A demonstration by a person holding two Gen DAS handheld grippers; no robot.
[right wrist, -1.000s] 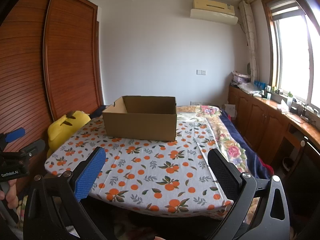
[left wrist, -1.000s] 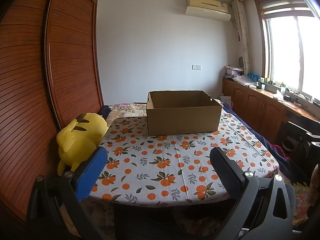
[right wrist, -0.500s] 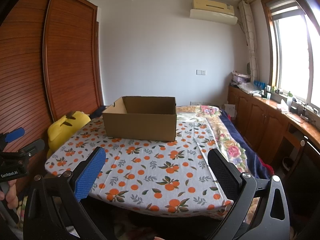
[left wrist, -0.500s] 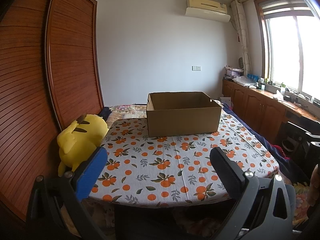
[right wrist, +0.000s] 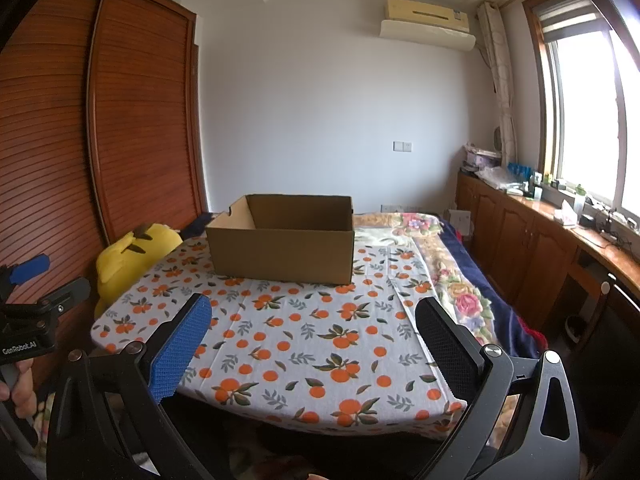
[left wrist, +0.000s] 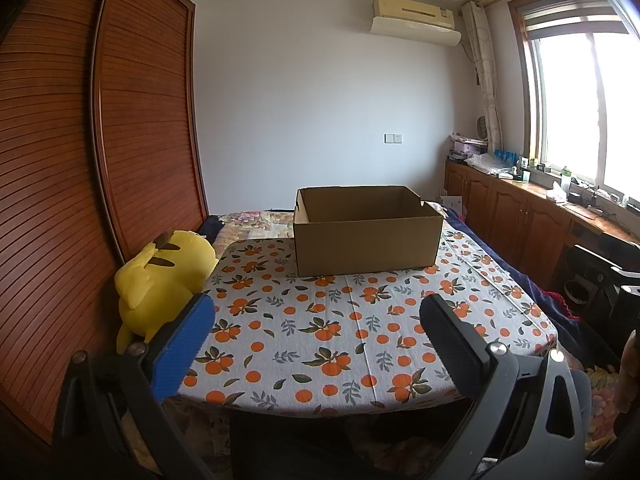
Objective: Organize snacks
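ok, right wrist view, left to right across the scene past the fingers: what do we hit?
Left gripper at the frame edge → yellow plush toy → cardboard box on the orange-print tablecloth → floral bedding → wooden cabinets under the window.

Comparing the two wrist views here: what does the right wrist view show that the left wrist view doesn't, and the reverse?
Only the right wrist view shows the left hand-held gripper, at its left edge, and the flowered bedspread beside the tablecloth. Only the left wrist view shows the whole yellow plush toy. Both show the open cardboard box on the orange-print tablecloth, with no snacks visible.
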